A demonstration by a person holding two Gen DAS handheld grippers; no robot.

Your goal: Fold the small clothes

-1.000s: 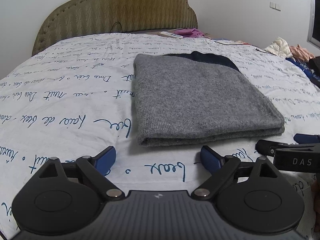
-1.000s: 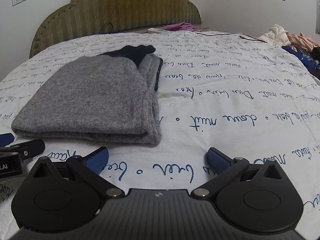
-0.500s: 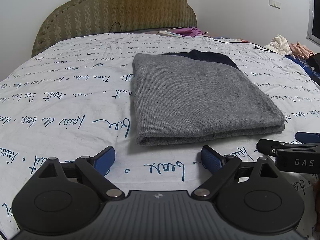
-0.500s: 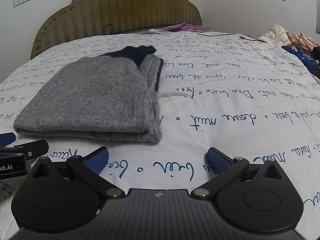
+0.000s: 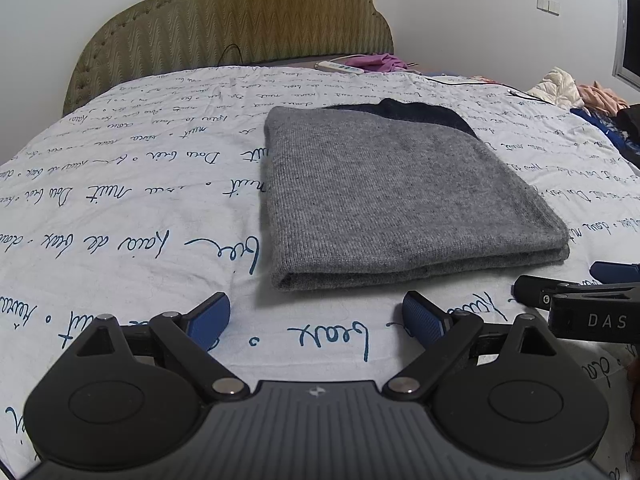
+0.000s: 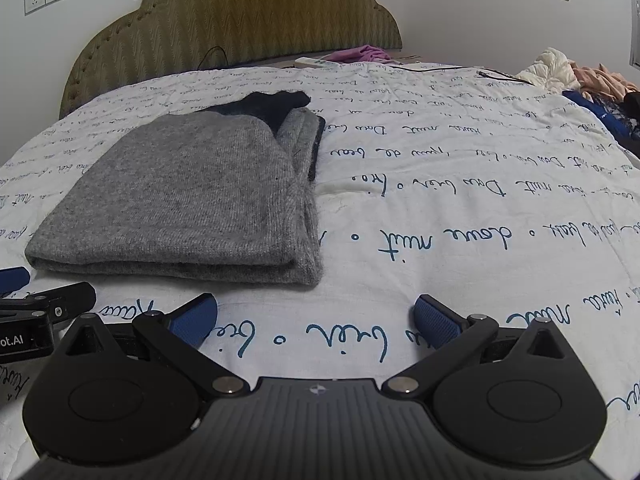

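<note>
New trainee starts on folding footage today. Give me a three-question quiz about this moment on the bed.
1. True or false: the folded grey knitted garment lies flat on the white bedsheet with blue handwriting.
2. The left gripper is: A) open, B) shut on cloth.
3. What colour is the fabric peeking out at the garment's far end?

Key: 1 true. 2 A; the right gripper is open too, neither touching the garment. 3 dark navy or black.

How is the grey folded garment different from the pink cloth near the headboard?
The grey garment is folded flat in layers; the pink cloth lies crumpled. The grey garment sits mid-bed, close to both open grippers; the pink cloth lies far back by the headboard. Neither is held.
</note>
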